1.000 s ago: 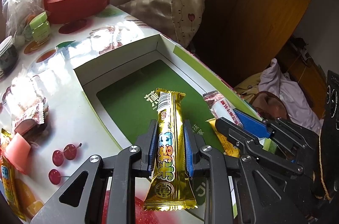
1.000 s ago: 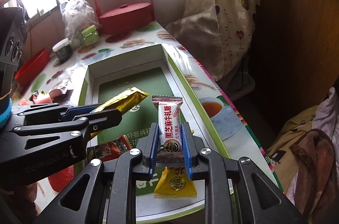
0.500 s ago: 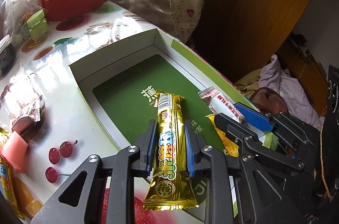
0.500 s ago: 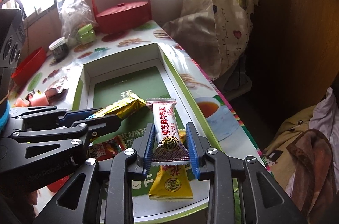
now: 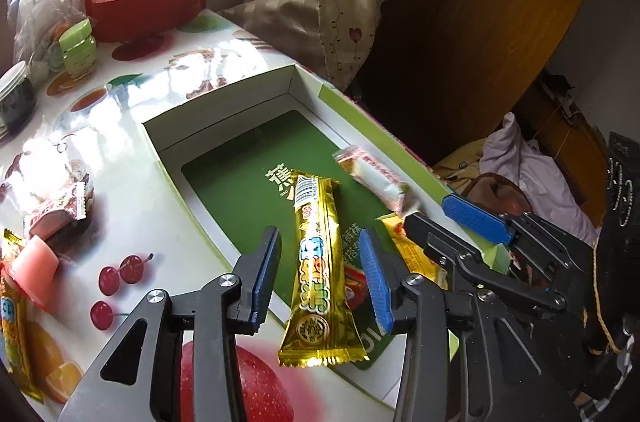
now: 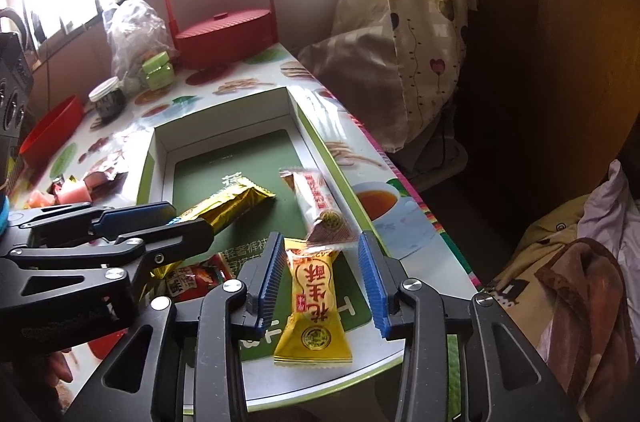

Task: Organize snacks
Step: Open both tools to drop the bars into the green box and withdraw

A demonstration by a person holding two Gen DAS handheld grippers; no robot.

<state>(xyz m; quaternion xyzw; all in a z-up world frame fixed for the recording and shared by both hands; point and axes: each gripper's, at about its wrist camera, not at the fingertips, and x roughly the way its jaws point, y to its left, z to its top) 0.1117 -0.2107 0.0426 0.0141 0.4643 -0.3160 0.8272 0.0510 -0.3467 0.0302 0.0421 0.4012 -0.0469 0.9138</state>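
Left wrist view: the left hand-held gripper (image 5: 320,278) stands wide open, its 2 blue pads clear of the gold snack bar (image 5: 318,270) between them. The bar lies lengthwise over the near edge of the shallow green-floored box (image 5: 240,178), one end inside, the other past the rim. A white-and-pink candy bar (image 5: 374,182), blurred, sits near the box's right wall. The right hand-held gripper (image 5: 440,218) reaches in from the right. Loose snacks (image 5: 56,214) lie on the fruit-printed desk (image 5: 132,234) left of the box.

Right wrist view: the right hand-held gripper (image 6: 322,282) is also spread wide and grips nothing. A yellow candy packet (image 6: 314,306) rests on the box's floor (image 6: 240,162) between its pads. The white-and-pink candy bar (image 6: 316,202) is just beyond, motion-blurred. A red lidded basket (image 6: 224,34) stands at the desk's far end.
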